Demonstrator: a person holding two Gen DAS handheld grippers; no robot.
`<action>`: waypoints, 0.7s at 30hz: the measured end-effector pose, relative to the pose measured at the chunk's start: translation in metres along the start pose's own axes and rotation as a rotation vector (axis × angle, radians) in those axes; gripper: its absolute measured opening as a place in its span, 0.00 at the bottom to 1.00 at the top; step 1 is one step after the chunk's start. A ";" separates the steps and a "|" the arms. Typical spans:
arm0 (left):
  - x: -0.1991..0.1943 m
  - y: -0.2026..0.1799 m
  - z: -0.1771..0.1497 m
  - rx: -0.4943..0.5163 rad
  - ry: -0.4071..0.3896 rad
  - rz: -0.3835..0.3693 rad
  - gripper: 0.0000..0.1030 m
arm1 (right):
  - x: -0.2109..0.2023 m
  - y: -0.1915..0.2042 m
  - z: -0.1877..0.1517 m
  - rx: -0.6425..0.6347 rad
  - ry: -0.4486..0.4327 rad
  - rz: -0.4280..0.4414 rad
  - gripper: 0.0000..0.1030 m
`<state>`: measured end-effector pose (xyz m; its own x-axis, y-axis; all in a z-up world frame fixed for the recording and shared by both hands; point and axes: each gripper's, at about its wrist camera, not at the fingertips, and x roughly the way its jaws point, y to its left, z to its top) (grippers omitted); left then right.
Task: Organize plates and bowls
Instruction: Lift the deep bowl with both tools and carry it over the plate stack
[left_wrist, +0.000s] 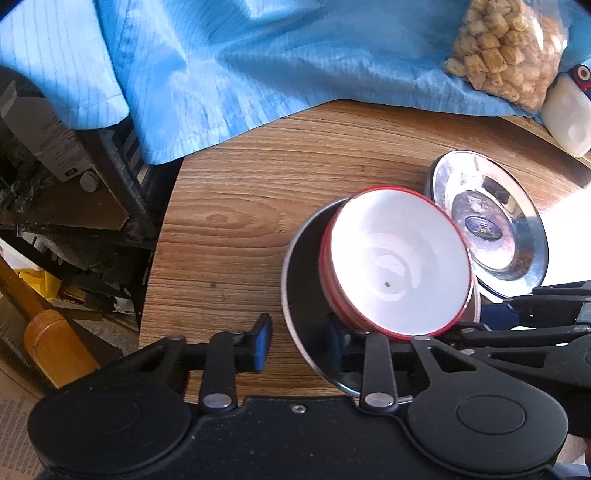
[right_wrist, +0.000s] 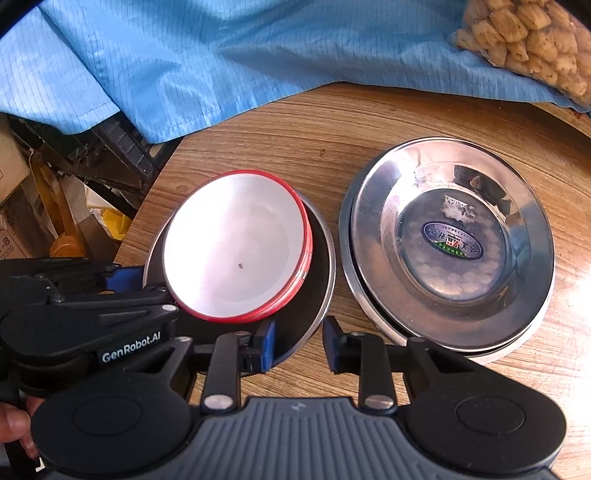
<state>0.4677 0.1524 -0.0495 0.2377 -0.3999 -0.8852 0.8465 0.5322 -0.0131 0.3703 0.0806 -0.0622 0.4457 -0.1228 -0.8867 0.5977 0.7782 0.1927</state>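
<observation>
Left gripper (left_wrist: 297, 341) fingers are seen at the bottom of the left wrist view, set to a narrow gap. The near-left rim of the dark plate (left_wrist: 295, 295) lies between them, with 1 finger outside the rim and 1 over the plate's black interior. A strip of table (left_wrist: 240, 206) shows between the outer pad and the rim, so no pressing grip is seen.

Right gripper (right_wrist: 297, 341) fingers are likewise narrowly parted astride the plate's near-right rim. 1 finger is placed over the interior and 1 outside, and wood is visible between the rim and the outer finger, so nothing is clamped.

A stack of red-rimmed white bowls (right_wrist: 236, 247) is carried on the dark plate, tilted and shifted toward its left side in the right wrist view. A stack of steel plates (right_wrist: 450, 240) is set just beside the dark plate, on its right, with a label in the top plate's centre.

Beyond the dark plate, a blue cloth (right_wrist: 221, 74) is draped over the far edge of the table. A clear bag of snack pieces (right_wrist: 528, 40) is laid on the cloth, beyond the steel plates. Part of a hand (right_wrist: 14, 424) is visible at the lower-left edge of the right wrist view.
</observation>
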 end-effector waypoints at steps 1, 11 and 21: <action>0.000 -0.001 0.000 0.006 -0.001 -0.001 0.25 | 0.000 0.000 0.000 -0.004 -0.002 0.002 0.27; 0.000 0.001 0.001 0.000 0.002 -0.019 0.23 | -0.002 0.001 -0.001 -0.032 -0.025 -0.014 0.24; 0.001 0.003 0.000 -0.022 -0.005 -0.036 0.24 | 0.000 -0.002 0.000 -0.025 -0.025 0.003 0.25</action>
<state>0.4701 0.1534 -0.0504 0.2100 -0.4230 -0.8815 0.8439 0.5337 -0.0550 0.3690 0.0797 -0.0626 0.4642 -0.1355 -0.8753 0.5794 0.7939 0.1844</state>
